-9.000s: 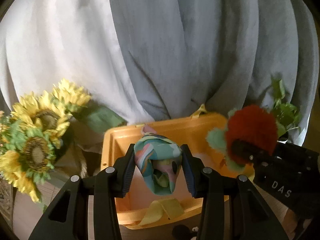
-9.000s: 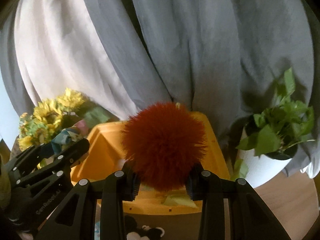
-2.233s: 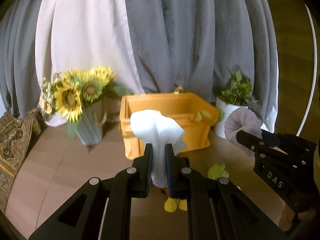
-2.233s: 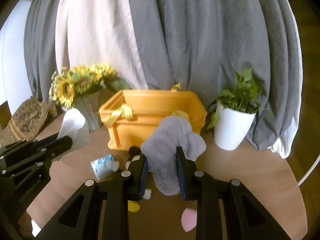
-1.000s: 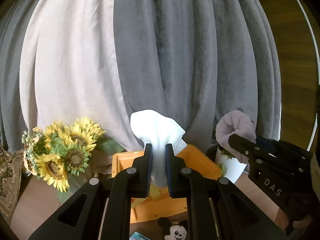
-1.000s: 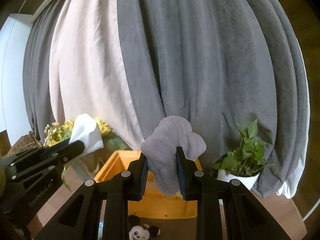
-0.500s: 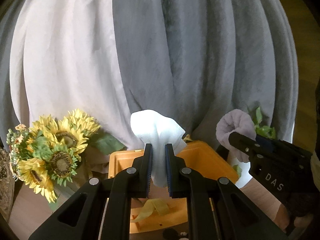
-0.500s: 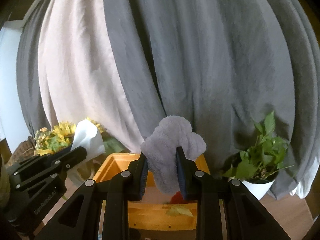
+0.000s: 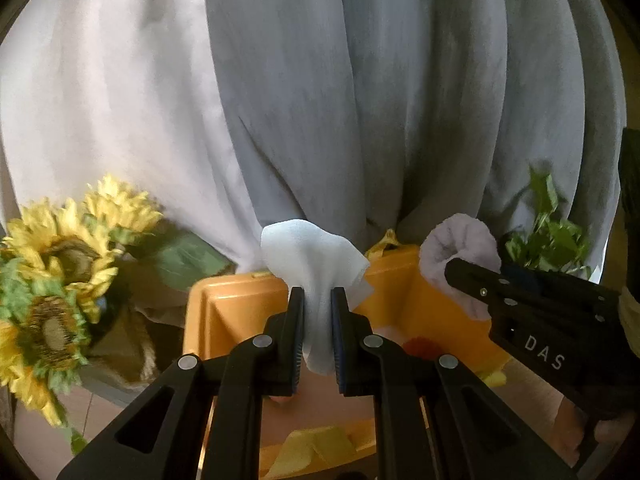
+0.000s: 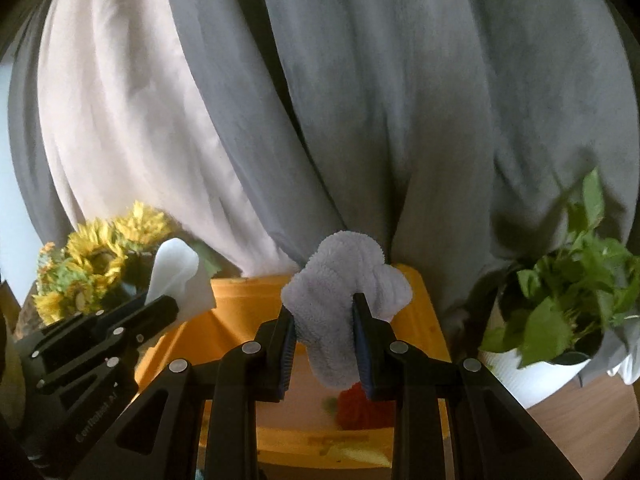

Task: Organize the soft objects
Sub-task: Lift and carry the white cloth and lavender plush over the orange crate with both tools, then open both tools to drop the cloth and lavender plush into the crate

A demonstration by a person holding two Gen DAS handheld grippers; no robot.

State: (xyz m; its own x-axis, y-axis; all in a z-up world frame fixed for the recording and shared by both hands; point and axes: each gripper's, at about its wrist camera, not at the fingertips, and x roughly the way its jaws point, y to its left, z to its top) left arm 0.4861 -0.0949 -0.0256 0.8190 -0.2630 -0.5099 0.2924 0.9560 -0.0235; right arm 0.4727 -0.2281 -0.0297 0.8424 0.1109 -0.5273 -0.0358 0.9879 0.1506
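Note:
My left gripper (image 9: pixel 316 300) is shut on a white cloth (image 9: pixel 312 260) and holds it above the near side of the orange bin (image 9: pixel 224 304). My right gripper (image 10: pixel 323 310) is shut on a fluffy lilac-grey towel (image 10: pixel 340 280) over the same bin (image 10: pixel 240 300). In the left wrist view the right gripper (image 9: pixel 460 276) and its towel (image 9: pixel 460 240) are at the right. In the right wrist view the left gripper (image 10: pixel 160 306) and its cloth (image 10: pixel 176 272) are at the left. A red pompom (image 10: pixel 360 404) lies inside the bin.
Sunflowers (image 9: pixel 60 264) stand left of the bin. A potted green plant in a white pot (image 10: pixel 560 304) stands to its right. Grey and white curtains (image 9: pixel 320 100) hang close behind. Yellow straps (image 9: pixel 316 446) hang on the bin's near rim.
Both grippers have moved forward and down toward the bin, which now looms larger. Both still hold their cloths.

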